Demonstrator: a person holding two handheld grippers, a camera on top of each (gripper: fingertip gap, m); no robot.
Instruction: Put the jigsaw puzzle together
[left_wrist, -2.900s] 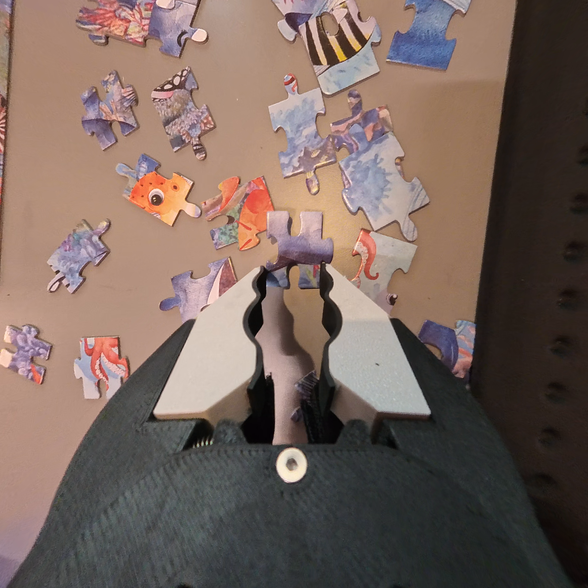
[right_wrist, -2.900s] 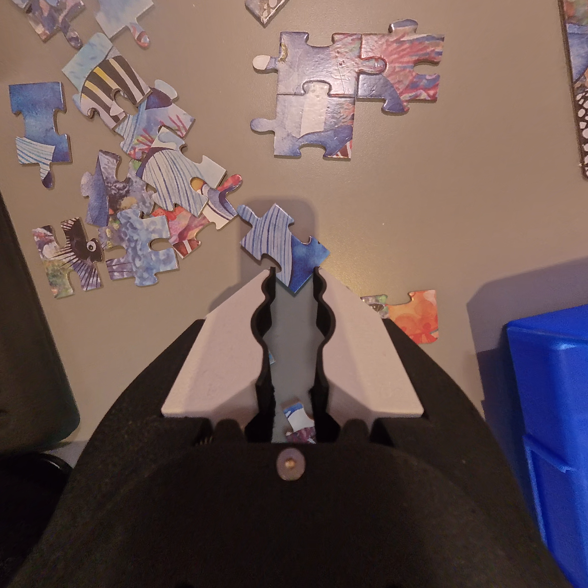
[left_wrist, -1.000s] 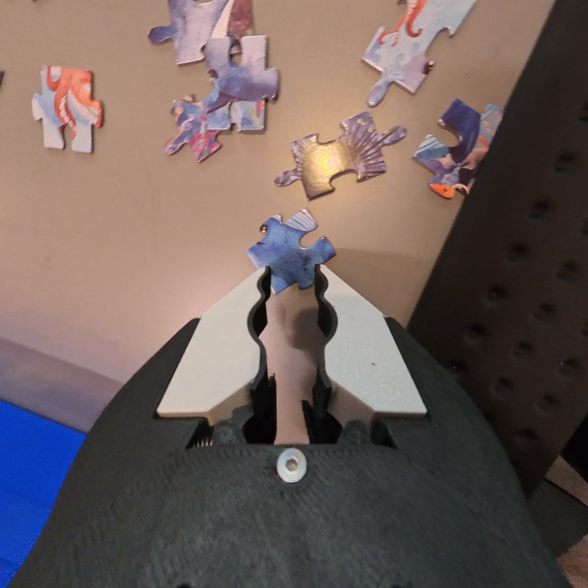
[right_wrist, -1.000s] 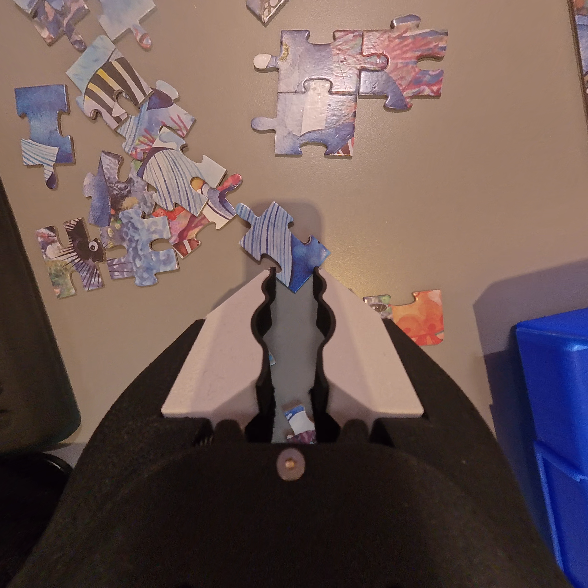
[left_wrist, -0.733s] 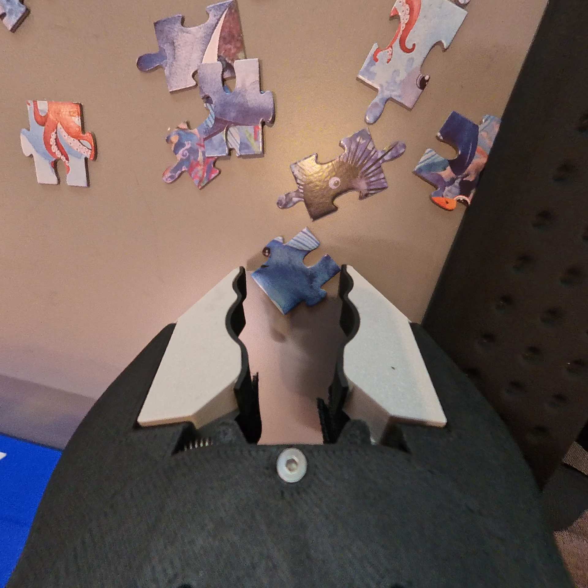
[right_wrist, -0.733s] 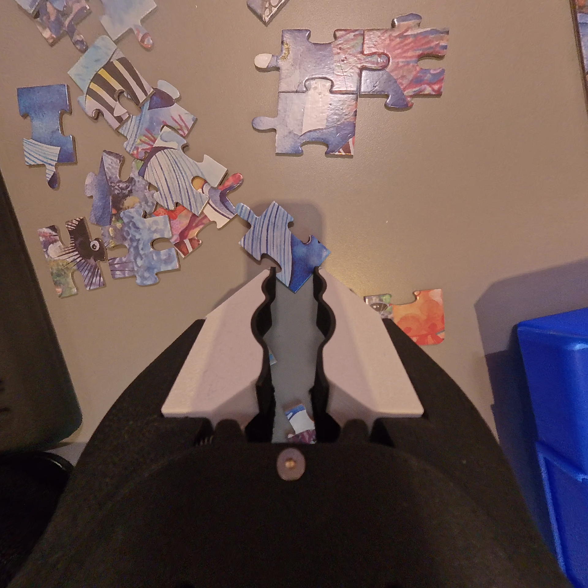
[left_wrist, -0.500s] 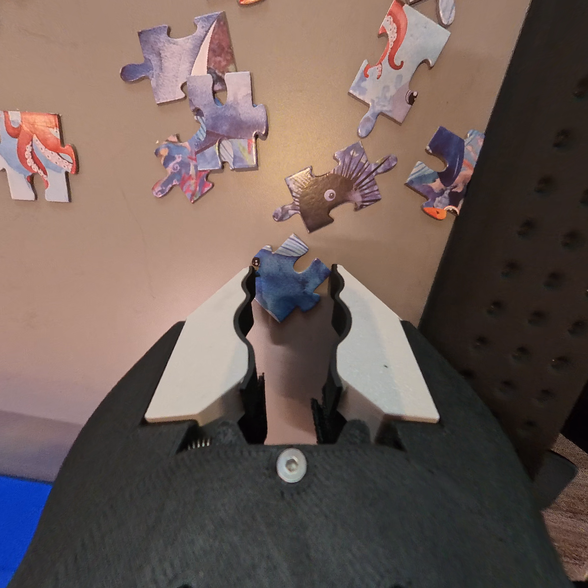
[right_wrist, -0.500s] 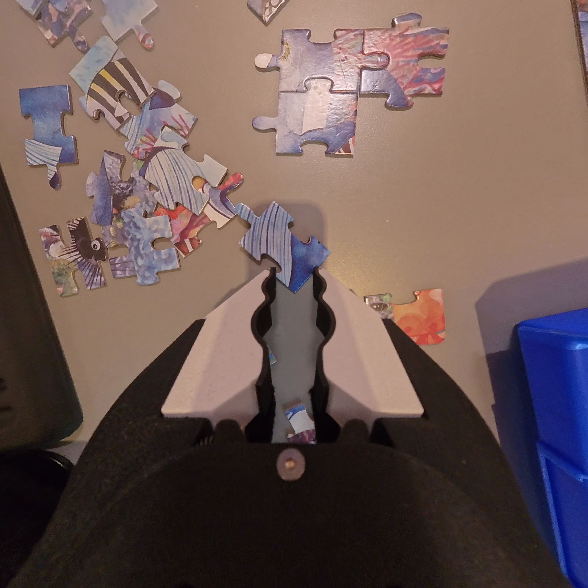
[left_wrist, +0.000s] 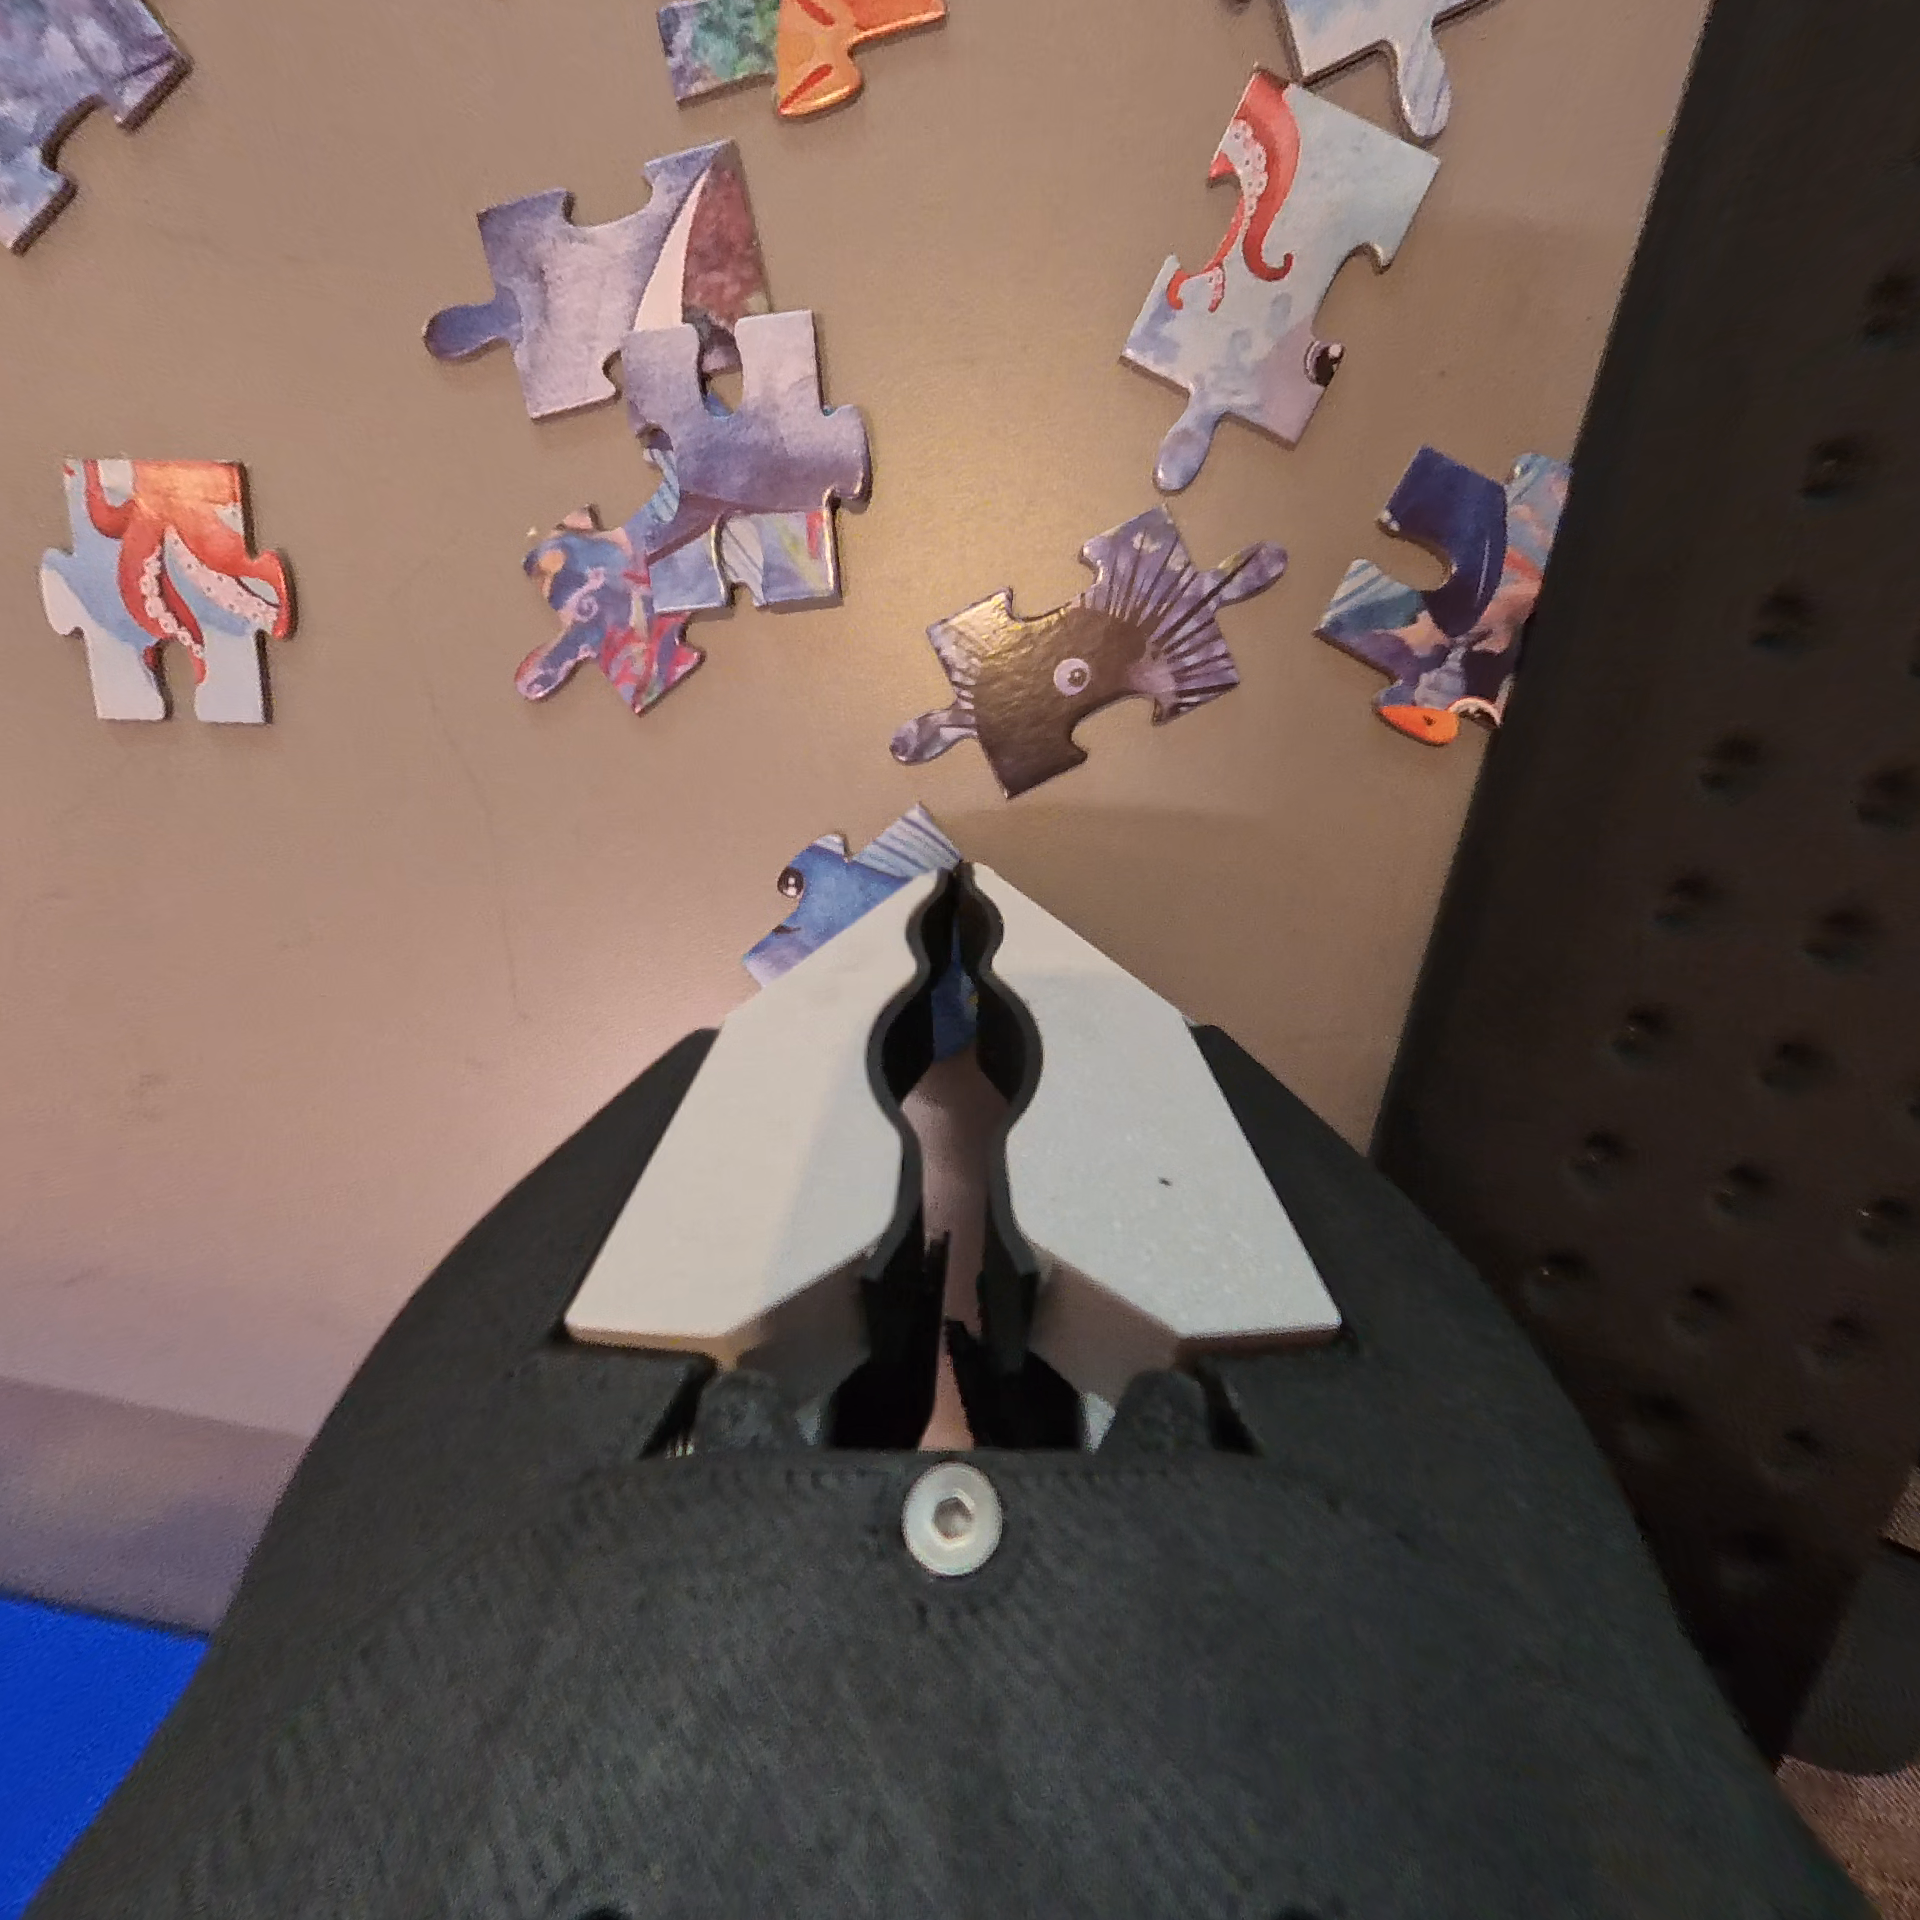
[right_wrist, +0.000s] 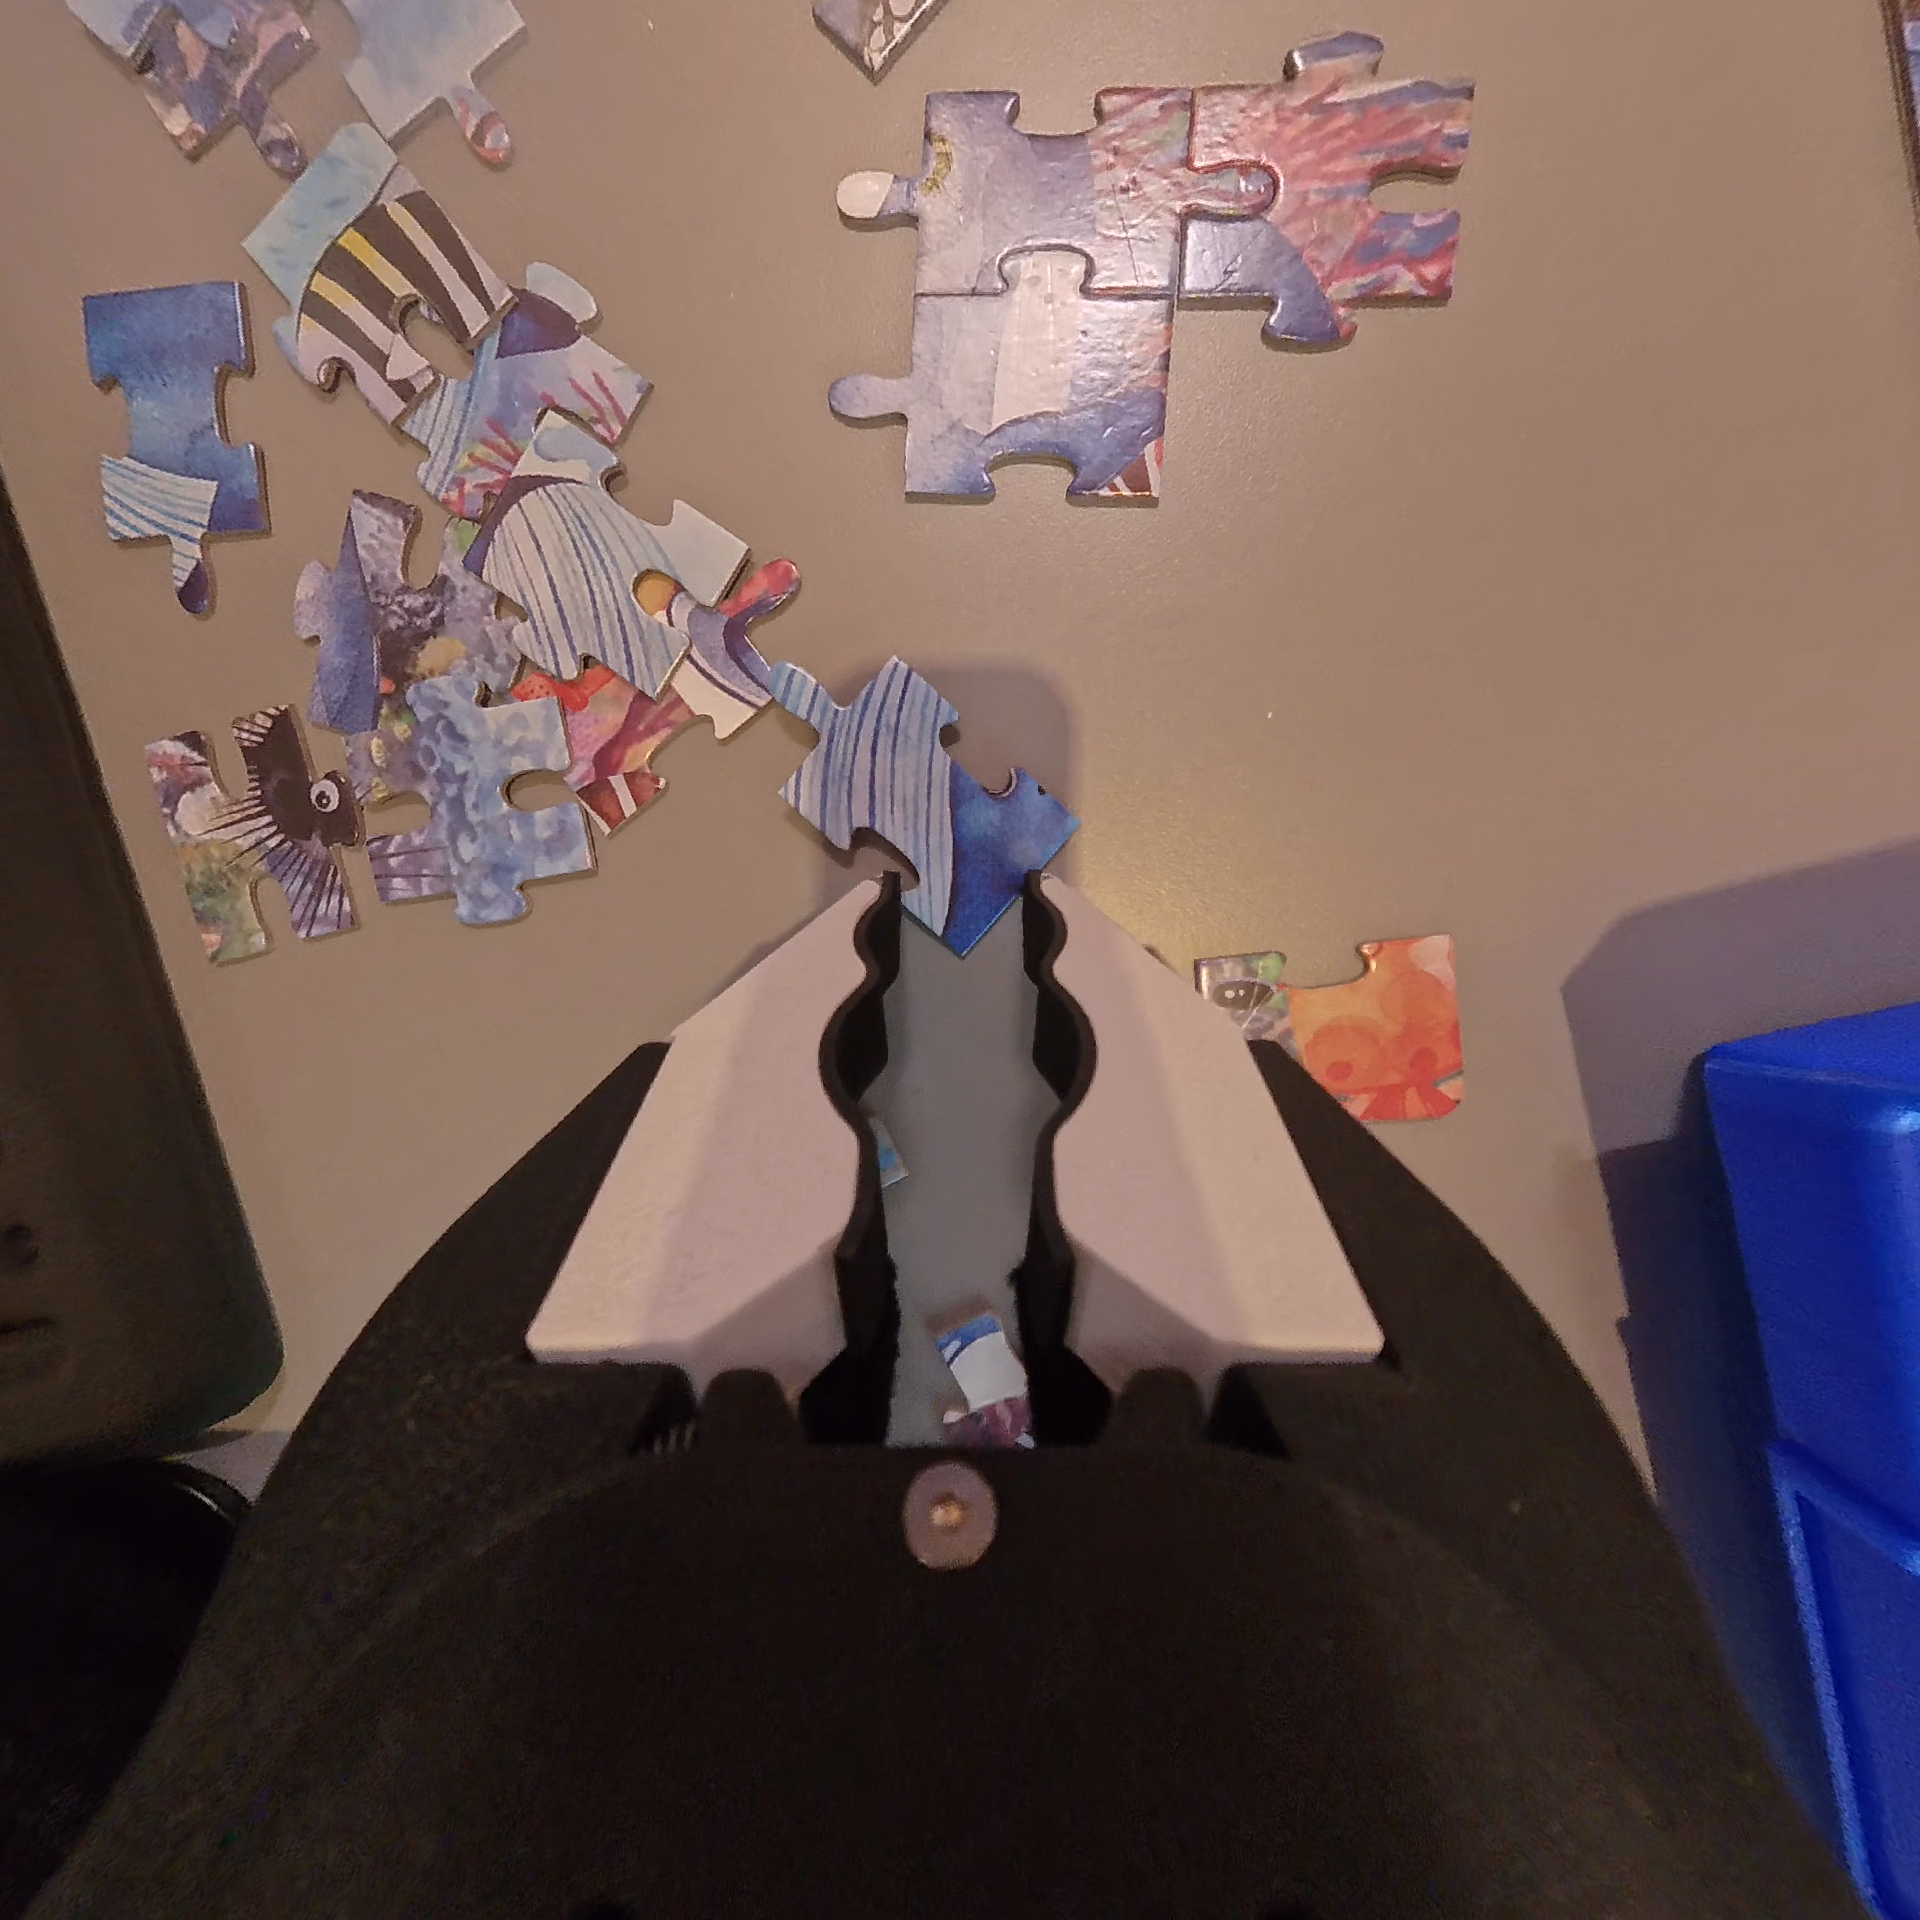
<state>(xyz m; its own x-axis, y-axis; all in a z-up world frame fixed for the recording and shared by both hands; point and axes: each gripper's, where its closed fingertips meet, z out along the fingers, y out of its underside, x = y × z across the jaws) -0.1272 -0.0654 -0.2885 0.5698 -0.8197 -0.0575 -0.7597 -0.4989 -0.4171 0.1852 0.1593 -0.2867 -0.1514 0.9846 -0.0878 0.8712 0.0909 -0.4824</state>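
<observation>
Loose jigsaw pieces lie on a tan table (left_wrist: 312, 935). My left gripper (left_wrist: 957, 883) is shut, its fingertips almost touching. A dark blue piece (left_wrist: 831, 904) lies flat partly under its left finger, and only its left edge and a sliver in the gap show. A black fish piece (left_wrist: 1060, 675) lies just beyond the tips. My right gripper (right_wrist: 961, 883) is shut on a blue striped piece (right_wrist: 914, 800), pinching its near corner above the table (right_wrist: 1351, 675). A joined cluster of three pieces (right_wrist: 1091, 291) lies ahead of it.
A dark perforated panel (left_wrist: 1714, 935) stands at the right of the left wrist view. A blue bin (right_wrist: 1818, 1351) is at the right of the right wrist view and a dark object (right_wrist: 94, 1039) at its left. An orange piece (right_wrist: 1371, 1029) and a pile of pieces (right_wrist: 499, 675) lie nearby. The gap from one gripper's tips to the other's is roughly 40 cm.
My left gripper let go of a purple piece, moved back to the dark blue piece, opened around it, then closed fully over it. My right gripper and its striped piece have stayed still.
</observation>
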